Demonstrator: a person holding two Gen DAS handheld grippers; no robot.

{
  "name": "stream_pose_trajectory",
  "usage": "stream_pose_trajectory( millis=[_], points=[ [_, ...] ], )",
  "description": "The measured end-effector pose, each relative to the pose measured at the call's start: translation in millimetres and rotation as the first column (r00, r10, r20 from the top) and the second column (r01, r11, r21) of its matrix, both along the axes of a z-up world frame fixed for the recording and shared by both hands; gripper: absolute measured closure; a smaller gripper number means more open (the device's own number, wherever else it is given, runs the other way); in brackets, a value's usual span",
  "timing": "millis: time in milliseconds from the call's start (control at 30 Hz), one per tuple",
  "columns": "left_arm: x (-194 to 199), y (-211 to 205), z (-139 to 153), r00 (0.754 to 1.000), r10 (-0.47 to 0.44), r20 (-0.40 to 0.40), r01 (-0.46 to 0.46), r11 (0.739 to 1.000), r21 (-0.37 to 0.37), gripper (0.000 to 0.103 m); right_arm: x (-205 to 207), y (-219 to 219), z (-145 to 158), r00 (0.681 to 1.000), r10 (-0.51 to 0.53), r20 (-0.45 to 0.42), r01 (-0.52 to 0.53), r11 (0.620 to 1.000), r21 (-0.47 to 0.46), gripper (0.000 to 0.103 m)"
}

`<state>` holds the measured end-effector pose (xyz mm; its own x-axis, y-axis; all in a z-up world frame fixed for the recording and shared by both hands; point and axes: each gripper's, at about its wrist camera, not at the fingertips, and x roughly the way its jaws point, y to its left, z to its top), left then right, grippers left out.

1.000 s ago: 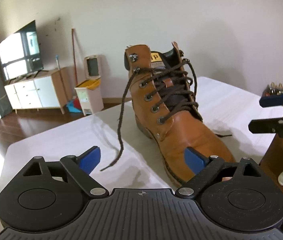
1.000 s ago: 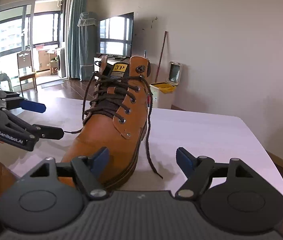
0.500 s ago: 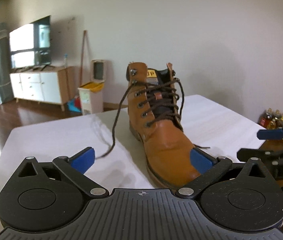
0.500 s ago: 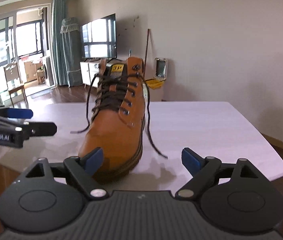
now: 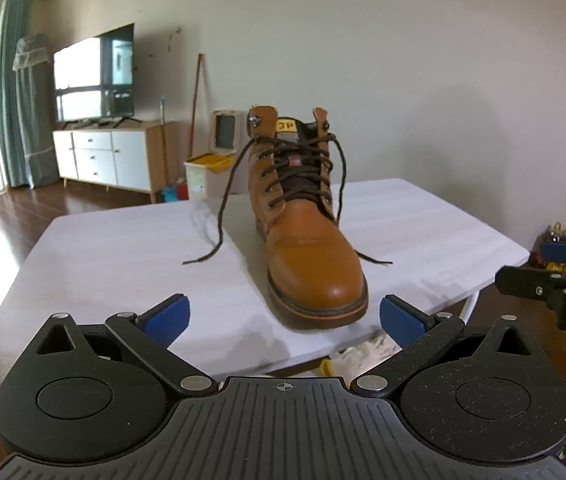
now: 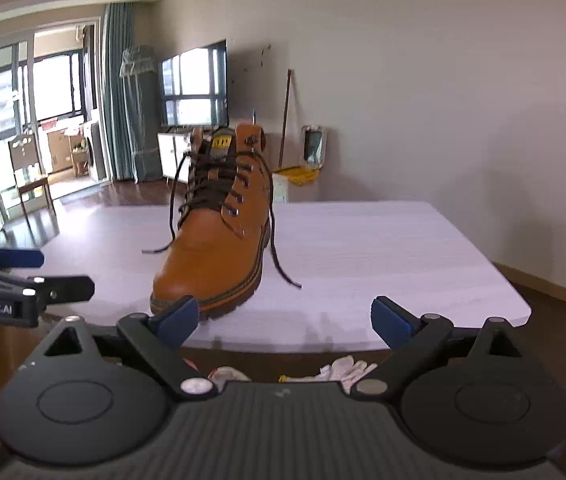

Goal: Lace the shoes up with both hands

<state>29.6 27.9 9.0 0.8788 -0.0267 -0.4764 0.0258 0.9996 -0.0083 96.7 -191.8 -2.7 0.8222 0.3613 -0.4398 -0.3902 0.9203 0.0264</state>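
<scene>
A tan boot point(image 5: 303, 232) stands on the white bench point(image 5: 115, 256) just beyond both grippers' released, empty fingers point(image 5: 167, 314), its two loose lace ends point(image 5: 219, 224) trailing to either side.

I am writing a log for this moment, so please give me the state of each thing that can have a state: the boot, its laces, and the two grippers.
Boot: upright on the white table, toe toward the cameras.
Laces: threaded through the eyelets, untied; both ends lie loose on the table, one each side.
Left gripper: open, holding nothing, short of the toe.
Right gripper: open, holding nothing, near the table edge.
</scene>
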Motion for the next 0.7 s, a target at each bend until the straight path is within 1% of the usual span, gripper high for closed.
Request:
stream_pose_trajectory(
  millis=[100, 167, 333, 433, 700],
  points=[
    [-6.6, -0.8, 3.1, 1.000, 0.006, 0.016, -0.006, 1.000, 0.004, 0.000, -4.3, 5.4, 6.7, 1.000, -0.003, 0.023, 0.004, 1.000, -0.009, 0.005],
    [-6.2, 0.1, 4.6, 1.000, 0.014, 0.018, -0.014, 1.000, -0.009, 0.000, -7.2, 8.3, 8.9, 0.999, -0.005, 0.034, 0.006, 1.000, -0.018, 0.003],
    [-5.2, 4.7, 2.1, 0.999, 0.043, 0.000, -0.043, 0.999, -0.017, 0.000, -18.4, 14.6, 7.9, 0.999, -0.011, 0.053, 0.014, 0.999, -0.051, 0.001],
    [-4.2, 6.3, -0.7, 0.999, 0.052, -0.014, -0.053, 0.998, -0.024, 0.000, -21.8, 13.7, 5.5, 0.999, -0.018, 0.050, 0.020, 0.999, -0.042, 0.001],
    [-8.3, 6.0, -1.8, 0.998, 0.059, -0.014, -0.060, 0.998, -0.030, 0.000, -25.2, 12.9, 8.1, 0.998, -0.012, 0.056, 0.014, 0.999, -0.031, 0.001]
  ],
)
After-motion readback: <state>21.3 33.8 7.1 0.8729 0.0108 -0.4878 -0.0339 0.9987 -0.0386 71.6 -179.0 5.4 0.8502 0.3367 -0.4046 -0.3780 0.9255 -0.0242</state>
